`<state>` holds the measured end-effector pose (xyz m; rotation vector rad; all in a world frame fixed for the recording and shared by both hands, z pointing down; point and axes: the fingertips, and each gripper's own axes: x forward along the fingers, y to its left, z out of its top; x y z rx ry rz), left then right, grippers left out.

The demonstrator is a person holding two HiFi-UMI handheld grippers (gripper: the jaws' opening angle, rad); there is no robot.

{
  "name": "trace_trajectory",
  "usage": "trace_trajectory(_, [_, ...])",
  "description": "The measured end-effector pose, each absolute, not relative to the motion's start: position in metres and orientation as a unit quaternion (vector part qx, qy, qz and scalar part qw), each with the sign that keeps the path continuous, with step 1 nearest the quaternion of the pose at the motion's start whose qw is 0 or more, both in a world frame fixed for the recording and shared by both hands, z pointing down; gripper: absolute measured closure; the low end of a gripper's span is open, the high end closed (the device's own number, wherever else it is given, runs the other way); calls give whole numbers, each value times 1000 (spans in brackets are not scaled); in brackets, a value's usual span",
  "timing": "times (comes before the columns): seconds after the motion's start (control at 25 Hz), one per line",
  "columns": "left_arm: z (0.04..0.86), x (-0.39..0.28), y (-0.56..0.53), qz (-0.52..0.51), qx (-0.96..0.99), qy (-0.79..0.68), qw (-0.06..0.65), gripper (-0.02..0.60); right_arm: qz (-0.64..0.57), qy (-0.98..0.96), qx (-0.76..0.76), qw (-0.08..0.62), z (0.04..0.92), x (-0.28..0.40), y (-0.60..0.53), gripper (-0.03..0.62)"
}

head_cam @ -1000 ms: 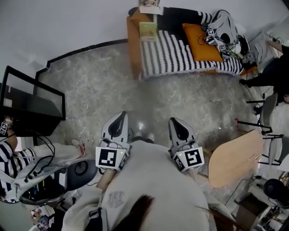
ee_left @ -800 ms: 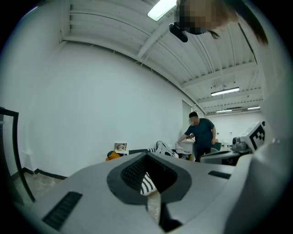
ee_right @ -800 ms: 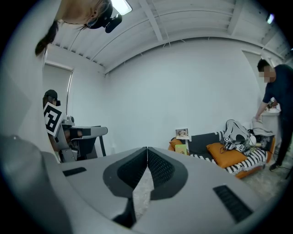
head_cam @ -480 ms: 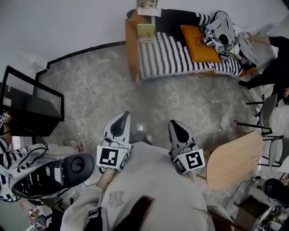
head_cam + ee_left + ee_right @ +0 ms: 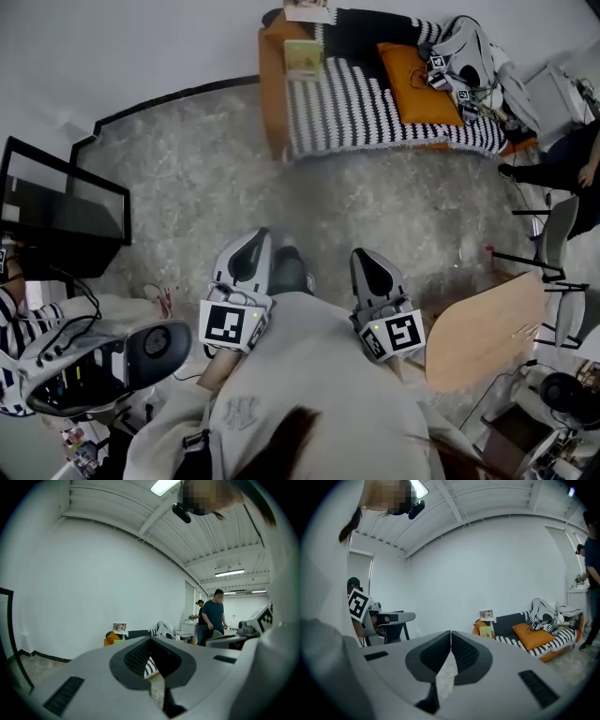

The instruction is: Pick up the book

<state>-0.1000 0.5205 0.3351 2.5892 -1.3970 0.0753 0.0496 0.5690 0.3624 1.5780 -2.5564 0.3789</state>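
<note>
A green book (image 5: pixel 303 58) lies at the left end of the sofa (image 5: pixel 366 122), on its black-and-white striped blanket, far ahead across the floor. In the right gripper view the book (image 5: pixel 486 632) shows small beyond the jaws. My left gripper (image 5: pixel 255 237) and right gripper (image 5: pixel 362 253) are held side by side at my waist, pointing toward the sofa. Both are shut with nothing between their jaws, as the left gripper (image 5: pixel 151 638) and right gripper (image 5: pixel 451 632) show in their own views.
A picture card (image 5: pixel 309 11) leans on the wall above the book. An orange cushion (image 5: pixel 417 84) and spare gripper gear (image 5: pixel 459 66) lie on the sofa. A black screen (image 5: pixel 66 206) stands left, a round wooden table (image 5: pixel 487 328) and chairs (image 5: pixel 561 230) right. People stand at both sides.
A dark shoe has stepped forward between the two grippers. The person at the right edge has drawn back. Both grippers keep their place in the view and stay shut.
</note>
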Motion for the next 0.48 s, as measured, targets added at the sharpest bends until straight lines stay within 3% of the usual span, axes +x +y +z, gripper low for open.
trace_trajectory(0.48, [332,-117,415,42,882,-459,100,572,105,-840,529,58,344,32,456,572])
